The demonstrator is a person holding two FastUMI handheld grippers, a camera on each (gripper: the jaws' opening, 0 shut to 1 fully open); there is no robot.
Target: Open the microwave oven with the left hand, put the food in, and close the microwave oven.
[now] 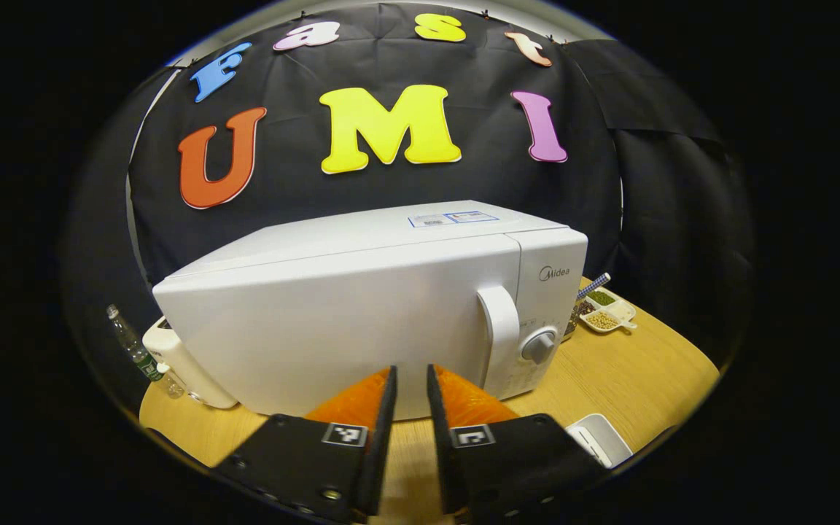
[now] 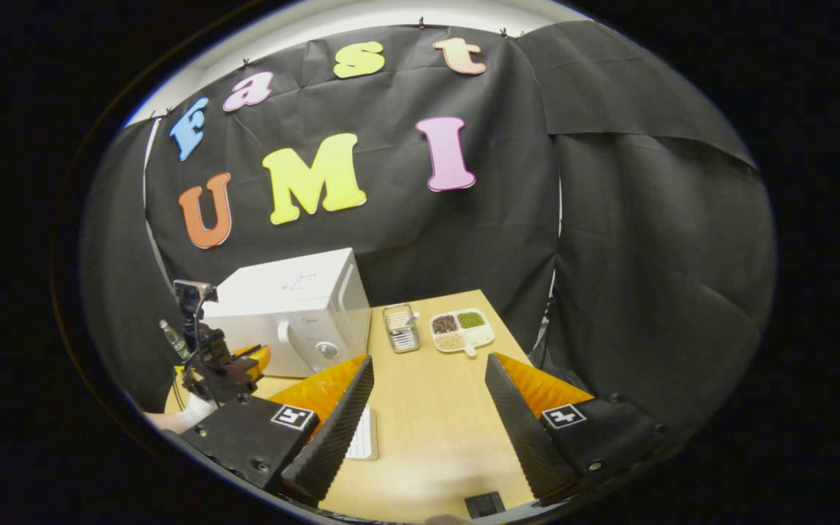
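Note:
The white microwave oven (image 1: 362, 313) stands on the wooden table (image 1: 631, 372) with its door closed. Its curved handle (image 1: 500, 328) and a round knob (image 1: 539, 345) are at the right of the front. My left gripper (image 1: 410, 370) hovers just in front of the door, left of the handle, open by a narrow gap with nothing in it. A divided food tray (image 2: 461, 329) of beans and grains lies right of the microwave oven (image 2: 296, 310). My right gripper (image 2: 429, 359) is wide open and empty above the table, short of that tray. The left gripper (image 2: 234, 364) also appears by the oven front.
A metal container (image 2: 401, 328) sits between the oven and the food tray. A flat white tray (image 2: 363, 437) lies near my right gripper's left finger. A plastic bottle (image 1: 132, 346) and a white appliance (image 1: 183, 364) stand left of the oven. Black cloth walls the booth.

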